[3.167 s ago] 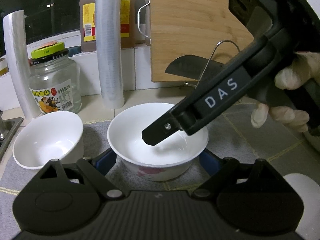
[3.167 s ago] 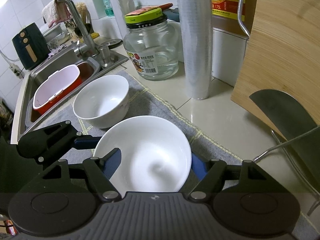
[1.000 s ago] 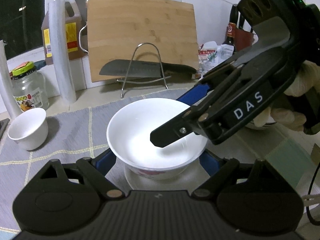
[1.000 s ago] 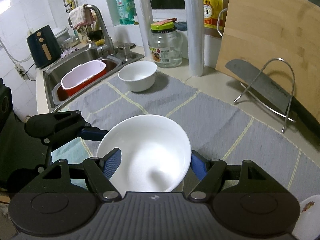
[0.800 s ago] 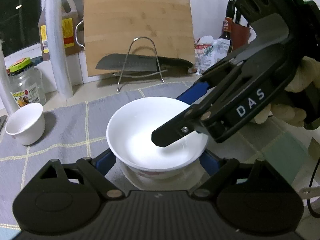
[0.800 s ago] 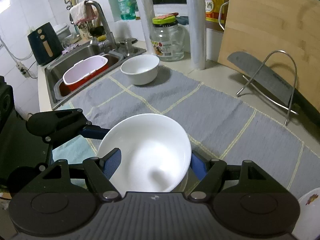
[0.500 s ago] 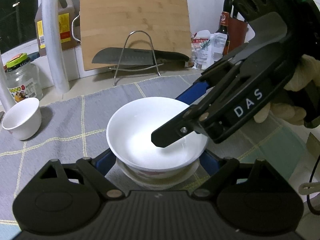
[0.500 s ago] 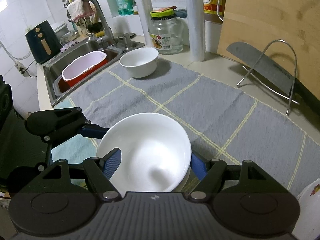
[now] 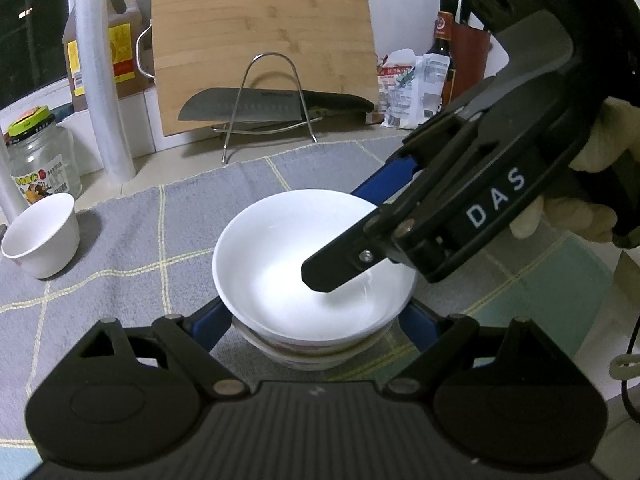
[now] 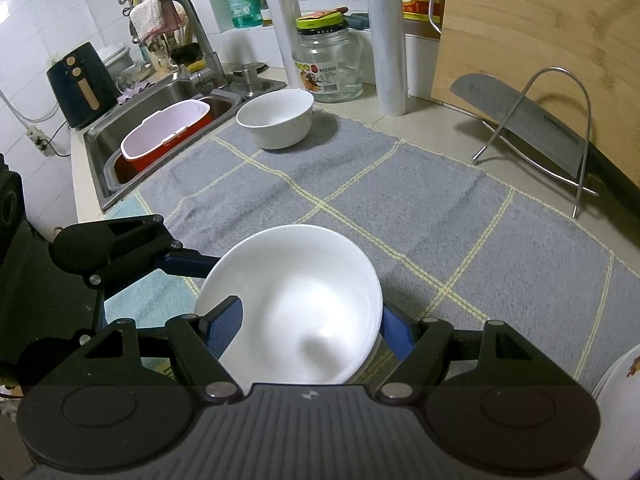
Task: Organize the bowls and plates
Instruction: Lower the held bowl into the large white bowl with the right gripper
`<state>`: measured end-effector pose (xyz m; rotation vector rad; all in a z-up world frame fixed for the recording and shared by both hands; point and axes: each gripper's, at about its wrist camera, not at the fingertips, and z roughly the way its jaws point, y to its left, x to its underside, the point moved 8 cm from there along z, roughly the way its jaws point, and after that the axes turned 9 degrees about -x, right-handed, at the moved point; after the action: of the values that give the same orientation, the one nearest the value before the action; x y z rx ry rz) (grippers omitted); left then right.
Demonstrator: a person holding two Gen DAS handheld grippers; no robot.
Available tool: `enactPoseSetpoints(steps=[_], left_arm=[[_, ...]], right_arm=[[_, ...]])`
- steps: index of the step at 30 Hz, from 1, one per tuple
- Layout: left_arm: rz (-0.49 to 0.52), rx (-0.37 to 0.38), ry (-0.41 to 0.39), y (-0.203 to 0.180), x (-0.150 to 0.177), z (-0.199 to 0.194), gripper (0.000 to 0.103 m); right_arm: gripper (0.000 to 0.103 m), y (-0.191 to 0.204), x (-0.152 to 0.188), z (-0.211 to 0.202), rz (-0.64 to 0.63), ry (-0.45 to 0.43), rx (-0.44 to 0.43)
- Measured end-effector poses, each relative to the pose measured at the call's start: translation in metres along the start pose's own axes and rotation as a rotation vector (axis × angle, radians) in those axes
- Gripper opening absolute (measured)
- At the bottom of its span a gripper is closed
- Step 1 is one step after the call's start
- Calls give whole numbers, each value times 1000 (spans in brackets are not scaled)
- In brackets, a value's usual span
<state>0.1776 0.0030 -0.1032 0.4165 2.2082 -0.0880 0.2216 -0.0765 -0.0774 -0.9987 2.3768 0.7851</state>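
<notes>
A white bowl (image 9: 276, 276) with a red flower print is held from two sides. My left gripper (image 9: 314, 320) is shut on its sides. My right gripper (image 10: 310, 330) is shut on the same bowl (image 10: 304, 304) from the other side; it shows in the left wrist view (image 9: 436, 236) reaching over the rim. The bowl sits in or just above another bowl (image 9: 308, 358) on the grey mat (image 10: 400, 208); I cannot tell if they touch. A second white bowl (image 10: 276, 118) stands at the mat's far corner and also shows in the left wrist view (image 9: 40, 236).
A knife on a wire stand (image 9: 268, 106) leans before a wooden cutting board (image 9: 260, 36). A glass jar (image 10: 328, 64), film rolls (image 10: 386, 36) and an oil jug (image 9: 110, 48) line the back. The sink (image 10: 120, 124) holds a red tub. A plate stack's edge (image 10: 620, 372) is at right.
Both grippers carried the bowl back from the jar and second bowl, across the mat toward the near edge. The bowl has come down onto or just above another bowl.
</notes>
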Motion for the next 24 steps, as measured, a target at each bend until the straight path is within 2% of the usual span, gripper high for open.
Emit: enactPoseSetpoints(steps=[10, 13, 16, 24], left_arm=[[33, -20, 7, -1, 2, 2, 92], [34, -25, 0, 1, 1, 2, 96], [47, -29, -12, 2, 0, -1, 97], [29, -7, -19, 2, -1, -4, 97]], right_arm=[[79, -1, 1, 0, 3, 1, 2], [80, -2, 0, 0, 4, -5, 1], [86, -2, -2, -2, 0, -16, 5], [90, -5, -7, -6, 1, -45, 3]])
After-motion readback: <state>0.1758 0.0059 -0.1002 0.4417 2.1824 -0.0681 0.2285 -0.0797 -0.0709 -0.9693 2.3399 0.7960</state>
